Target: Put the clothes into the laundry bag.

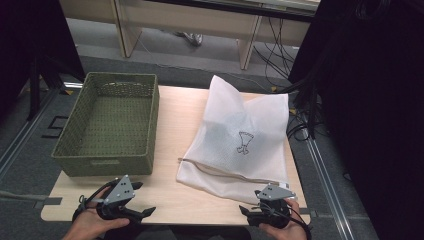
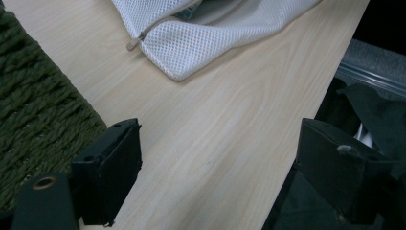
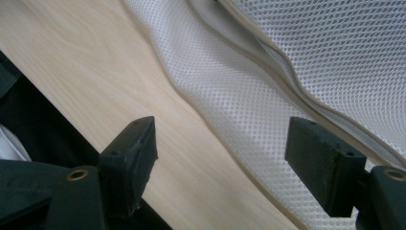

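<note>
At the left of the pale wooden desk [image 1: 170, 145] stands a deep rectangular basket of woven olive-green cord [image 1: 107, 122], its long axis running from the near edge toward the far edge, its inside bare. Just in front of its near wall, at the desk's near left corner, the left gripper [image 1: 142, 212] hangs over the near edge with its black jaws spread wide and nothing between them; in the left gripper view the left fingers [image 2: 112, 163] frame bare wood, the basket wall close beside one of them

To the right lies the flat white mesh laundry bag with a small dark printed figure [image 1: 240, 137], covering most of the desk's right half from the far edge almost to the near one. Its zipped mouth [image 1: 220, 170] runs as a long line across the near part of the bag, from the pull at the middle of the desk toward the right edge, roughly parallel to the near edge

The right gripper [image 1: 250, 210] sits at the near right corner, just short of the bag's near hem. Its jaws also stand wide apart and hold nothing; in the right gripper view one of the right fingers [image 3: 323, 163] hovers over mesh, the other over wood, the hem between them

The bag lies ahead of both grippers, toward the far edge; the right gripper is plainly nearer, while the left has the zip pull diagonally ahead, so I judge the first grasp falls to the right
</note>
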`<state>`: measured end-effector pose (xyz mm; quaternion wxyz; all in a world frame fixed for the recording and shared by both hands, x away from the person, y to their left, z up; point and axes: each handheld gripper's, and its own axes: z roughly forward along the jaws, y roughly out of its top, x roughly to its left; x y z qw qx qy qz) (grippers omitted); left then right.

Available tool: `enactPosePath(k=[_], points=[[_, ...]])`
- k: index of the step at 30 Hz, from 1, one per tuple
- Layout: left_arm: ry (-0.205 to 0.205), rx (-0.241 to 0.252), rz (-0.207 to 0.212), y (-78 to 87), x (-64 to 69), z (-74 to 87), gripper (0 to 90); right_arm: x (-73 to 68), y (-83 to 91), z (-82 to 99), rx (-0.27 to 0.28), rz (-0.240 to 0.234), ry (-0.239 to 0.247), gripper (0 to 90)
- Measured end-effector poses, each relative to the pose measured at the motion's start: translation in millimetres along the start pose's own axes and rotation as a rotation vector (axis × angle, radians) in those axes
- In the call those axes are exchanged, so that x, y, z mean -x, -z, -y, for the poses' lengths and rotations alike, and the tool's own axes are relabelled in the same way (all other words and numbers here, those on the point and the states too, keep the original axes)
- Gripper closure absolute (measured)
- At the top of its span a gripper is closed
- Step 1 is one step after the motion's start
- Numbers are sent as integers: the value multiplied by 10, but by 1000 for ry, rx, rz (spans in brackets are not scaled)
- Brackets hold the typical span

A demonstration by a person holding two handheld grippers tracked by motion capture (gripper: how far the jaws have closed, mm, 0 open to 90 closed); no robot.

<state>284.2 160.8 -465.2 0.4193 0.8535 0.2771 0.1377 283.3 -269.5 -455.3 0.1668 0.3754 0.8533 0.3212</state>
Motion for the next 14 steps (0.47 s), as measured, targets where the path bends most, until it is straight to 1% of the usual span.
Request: enactPosePath(k=[1,2,3,4,5,7,8,9,11,13,14], points=[[0,0,0,0,0,0,152,-9,-5,3,9,1,10,273],[6,18,8,-13,9,-6,152,-8,-3,3,6,2,22,274],[15,19,15,-11,18,-16,152,-20,1,4,-1,0,11,273],[7,18,11,-8,16,-19,152,-14,-8,3,2,1,23,274],[3,21,3,-9,18,-19,152,-26,-3,4,-12,3,6,274],[6,21,4,-3,15,-22,152,-25,-3,6,-14,4,4,274],[-15,16,3,-2,-6,-22,152,-24,-3,6,-14,3,5,275],[-5,5,0,1,-7,-24,152,-24,-3,5,-13,6,7,275],[5,8,3,-3,0,-25,152,-14,-9,5,-10,9,24,282],[-2,4,1,2,-3,-28,153,-10,-19,7,-15,9,32,281],[1,0,-2,3,-8,-28,153,-10,-19,6,-16,10,31,280]])
